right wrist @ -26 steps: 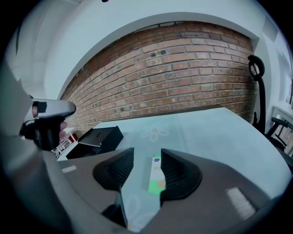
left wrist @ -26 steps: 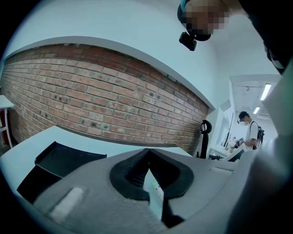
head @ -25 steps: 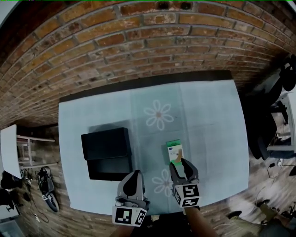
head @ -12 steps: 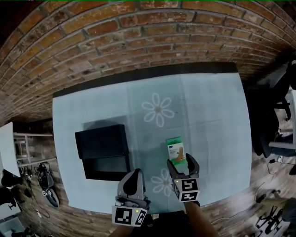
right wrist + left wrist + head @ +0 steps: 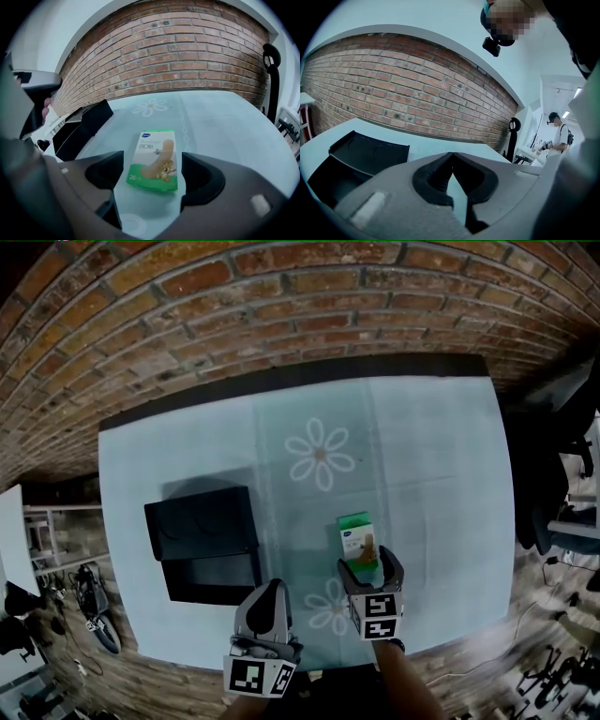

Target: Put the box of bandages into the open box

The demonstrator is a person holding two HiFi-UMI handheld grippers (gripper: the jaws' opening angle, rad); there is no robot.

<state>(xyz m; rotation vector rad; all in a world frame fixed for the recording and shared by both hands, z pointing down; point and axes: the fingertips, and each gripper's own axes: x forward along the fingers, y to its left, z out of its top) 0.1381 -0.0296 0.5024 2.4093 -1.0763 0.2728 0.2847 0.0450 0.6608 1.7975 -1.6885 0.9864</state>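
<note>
A green box of bandages [image 5: 153,157] lies flat on a pale blue table [image 5: 422,484], well to the right of a black open box [image 5: 204,545]. The right gripper [image 5: 368,565] has just been opening. Its 2 jaws stand wide either side of the near end, not pressing it. The left gripper [image 5: 272,594] hovers empty with its jaws together.

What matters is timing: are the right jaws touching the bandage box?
Apart: right gripper view shows table between the bandage box and the right gripper, jaws having just opened.

Box of bandages [image 5: 154,157]: "26" near corner; remaining print unreadable.
</note>
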